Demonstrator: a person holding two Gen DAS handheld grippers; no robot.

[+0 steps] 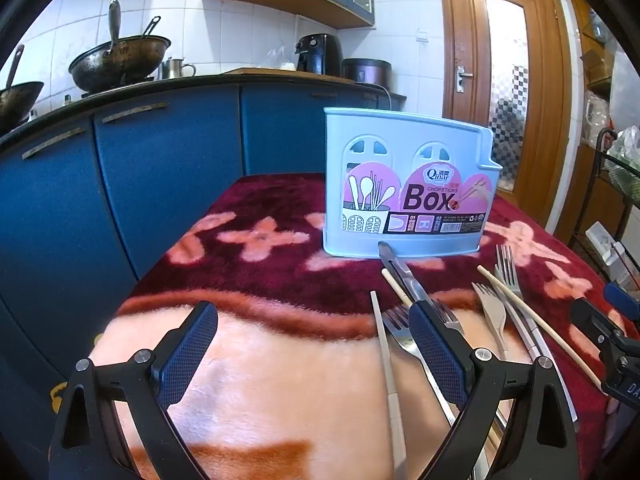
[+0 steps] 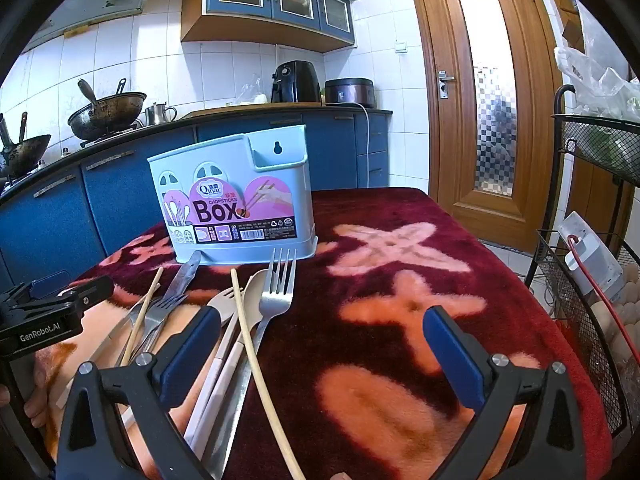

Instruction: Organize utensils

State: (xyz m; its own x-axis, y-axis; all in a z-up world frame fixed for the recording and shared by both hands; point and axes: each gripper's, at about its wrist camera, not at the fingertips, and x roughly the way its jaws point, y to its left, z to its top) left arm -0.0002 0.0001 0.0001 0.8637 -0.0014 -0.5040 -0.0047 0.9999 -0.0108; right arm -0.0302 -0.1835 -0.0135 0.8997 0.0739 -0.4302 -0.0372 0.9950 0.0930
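On the plush red flowered surface point(image 2: 400, 208), loose metal forks and wooden chopsticks point(image 2: 256, 344) before the pale-blue plastic chopstick box point(image 2: 236, 184)
Both left tongs point(image 1: 314, 344) and right tongs point(image 2: 320, 344) are released and empty; best to pinch one utensil mid-handle

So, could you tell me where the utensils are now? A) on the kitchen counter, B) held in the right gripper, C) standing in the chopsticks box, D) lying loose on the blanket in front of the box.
D: the fork, chopstick and the others lie on the blanket before the box.

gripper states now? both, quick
Left gripper: open, holding nothing, above the blanket beside the utensils.
Right gripper: open, holding nothing.
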